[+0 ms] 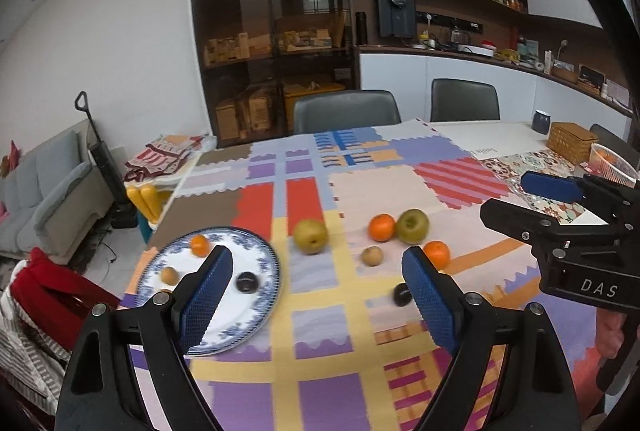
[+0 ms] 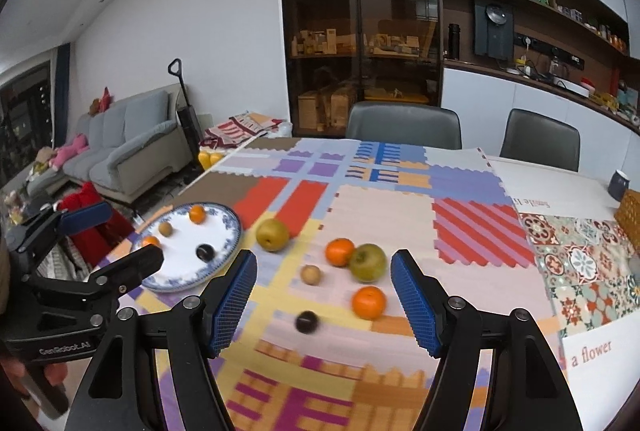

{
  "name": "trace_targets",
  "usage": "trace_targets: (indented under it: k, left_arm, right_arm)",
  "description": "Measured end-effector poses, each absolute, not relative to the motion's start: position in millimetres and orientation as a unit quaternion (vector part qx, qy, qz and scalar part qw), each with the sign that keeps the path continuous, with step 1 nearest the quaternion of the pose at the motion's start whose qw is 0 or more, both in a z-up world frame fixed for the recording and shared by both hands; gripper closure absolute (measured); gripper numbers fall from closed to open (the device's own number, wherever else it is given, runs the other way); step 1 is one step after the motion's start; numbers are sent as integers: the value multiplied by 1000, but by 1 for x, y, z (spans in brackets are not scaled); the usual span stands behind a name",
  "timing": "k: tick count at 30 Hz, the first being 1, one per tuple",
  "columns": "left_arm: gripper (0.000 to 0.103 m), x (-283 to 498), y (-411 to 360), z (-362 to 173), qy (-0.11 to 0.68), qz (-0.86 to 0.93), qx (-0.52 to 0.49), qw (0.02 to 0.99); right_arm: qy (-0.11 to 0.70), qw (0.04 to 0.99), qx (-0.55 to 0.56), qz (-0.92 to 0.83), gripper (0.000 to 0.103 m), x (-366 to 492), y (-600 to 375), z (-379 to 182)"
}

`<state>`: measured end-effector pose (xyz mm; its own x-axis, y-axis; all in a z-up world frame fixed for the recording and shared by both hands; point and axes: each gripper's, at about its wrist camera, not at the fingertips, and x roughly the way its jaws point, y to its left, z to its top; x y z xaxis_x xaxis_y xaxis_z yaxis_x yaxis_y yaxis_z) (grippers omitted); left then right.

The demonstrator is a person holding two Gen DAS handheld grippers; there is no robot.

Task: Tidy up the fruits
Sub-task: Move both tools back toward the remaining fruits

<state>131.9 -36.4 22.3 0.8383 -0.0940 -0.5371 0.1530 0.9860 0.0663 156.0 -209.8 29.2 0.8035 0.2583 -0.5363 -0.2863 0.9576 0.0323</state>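
Both hand-held grippers, the left gripper and right gripper, hover with blue-padded jaws apart and empty above the patchwork-patterned tablecloth. A round blue-and-white china plate, beneath the left gripper's left finger, carries a small orange mandarin, a tan round fruit and a dark plum. Right of the plate lie a yellow-green pear, two more mandarins, a green apple, another tan fruit and a second plum, between the right gripper's fingers.
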Motion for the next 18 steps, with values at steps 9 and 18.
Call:
trace_targets:
  k: [9, 18]
  left_arm:
    - [16, 156, -71, -15, 321, -100, 54, 940]
    - [17, 173, -91, -50, 356, -120, 79, 923]
  right_arm:
    - [295, 940, -63, 157, 33, 169, -236, 7]
    - [319, 925, -119, 169, 33, 184, -246, -24]
